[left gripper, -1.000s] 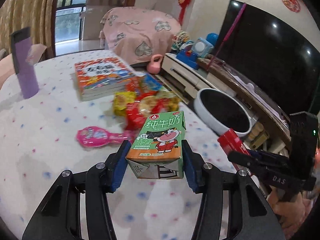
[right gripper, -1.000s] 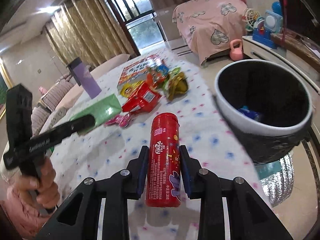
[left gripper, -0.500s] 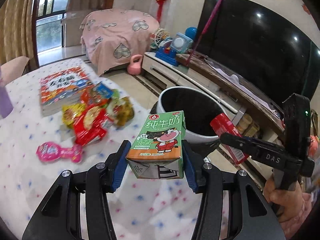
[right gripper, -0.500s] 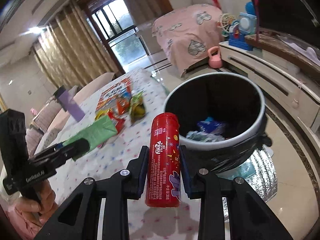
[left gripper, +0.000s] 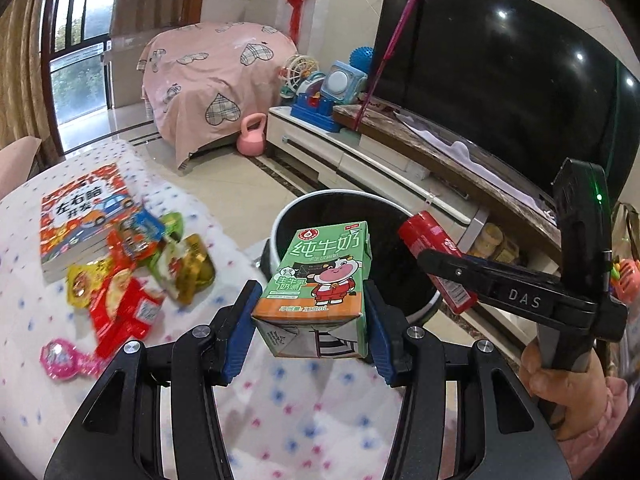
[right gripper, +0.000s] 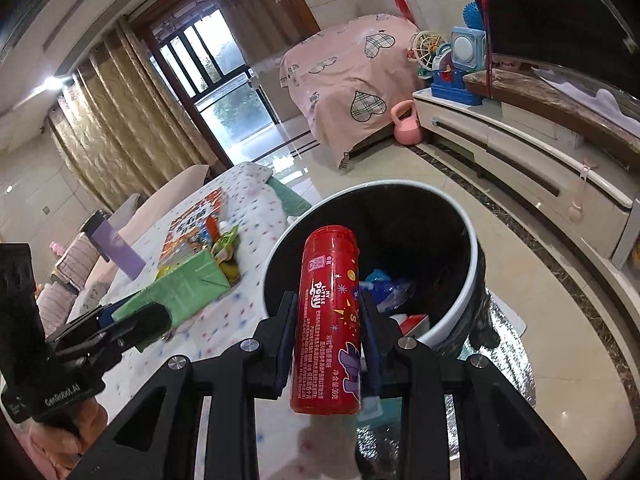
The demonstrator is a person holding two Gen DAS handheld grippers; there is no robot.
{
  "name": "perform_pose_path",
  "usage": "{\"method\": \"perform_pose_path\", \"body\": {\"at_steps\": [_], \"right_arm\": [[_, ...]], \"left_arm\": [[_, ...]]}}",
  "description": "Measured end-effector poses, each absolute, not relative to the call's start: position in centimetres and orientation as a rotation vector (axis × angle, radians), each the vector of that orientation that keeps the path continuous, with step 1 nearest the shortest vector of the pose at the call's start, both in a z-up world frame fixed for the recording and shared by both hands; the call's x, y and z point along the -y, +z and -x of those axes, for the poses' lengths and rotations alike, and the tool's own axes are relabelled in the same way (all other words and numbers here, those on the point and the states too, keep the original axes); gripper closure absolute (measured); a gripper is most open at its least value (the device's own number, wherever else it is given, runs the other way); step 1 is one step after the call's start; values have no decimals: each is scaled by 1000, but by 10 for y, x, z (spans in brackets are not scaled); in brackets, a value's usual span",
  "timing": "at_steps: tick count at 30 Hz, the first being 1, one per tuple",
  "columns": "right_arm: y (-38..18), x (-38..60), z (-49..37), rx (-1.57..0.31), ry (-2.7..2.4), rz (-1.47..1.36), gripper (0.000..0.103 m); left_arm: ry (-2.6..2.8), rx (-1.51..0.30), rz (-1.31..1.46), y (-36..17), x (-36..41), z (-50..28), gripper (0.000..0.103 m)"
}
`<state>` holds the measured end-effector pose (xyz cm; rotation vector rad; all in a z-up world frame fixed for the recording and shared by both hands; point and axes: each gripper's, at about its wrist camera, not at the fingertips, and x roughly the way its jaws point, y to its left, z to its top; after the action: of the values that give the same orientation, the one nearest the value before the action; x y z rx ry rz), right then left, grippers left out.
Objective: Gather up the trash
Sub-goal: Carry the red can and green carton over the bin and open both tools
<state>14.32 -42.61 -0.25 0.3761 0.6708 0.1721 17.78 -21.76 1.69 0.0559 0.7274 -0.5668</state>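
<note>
My left gripper [left gripper: 308,320] is shut on a green milk carton [left gripper: 320,280], its blue pads pressed on both sides, near the rim of a round black bin [left gripper: 288,216] beside the table. My right gripper [right gripper: 326,328] is shut on a red candy tube [right gripper: 328,312] and holds it upright over the bin [right gripper: 472,264], where blue and white wrappers lie at the bottom. Each gripper shows in the other's view: the right one with the tube [left gripper: 436,256], the left one with the carton [right gripper: 188,288]. Several snack wrappers [left gripper: 132,276] lie on the dotted tablecloth.
A picture book [left gripper: 80,216] and a pink toy [left gripper: 64,360] lie on the table [left gripper: 280,420]; a purple bottle [right gripper: 116,248] stands farther back. Past the bin run a white TV cabinet [left gripper: 360,164] and a large TV [left gripper: 500,80]. A pink kettlebell [left gripper: 252,136] sits on the floor.
Both grippers have swung from over the table toward the bin, still holding the carton and the tube. The bin now fills the middle of both views and its contents show.
</note>
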Motion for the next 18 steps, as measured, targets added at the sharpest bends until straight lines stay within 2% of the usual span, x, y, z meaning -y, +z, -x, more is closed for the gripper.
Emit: {"method": "perform_pose_path", "body": {"at_steps": [18], "right_arm": [[-5, 449, -187, -705, 143, -350, 72]], "left_arm": [[-574, -757, -77, 2, 255, -217, 53]]}}
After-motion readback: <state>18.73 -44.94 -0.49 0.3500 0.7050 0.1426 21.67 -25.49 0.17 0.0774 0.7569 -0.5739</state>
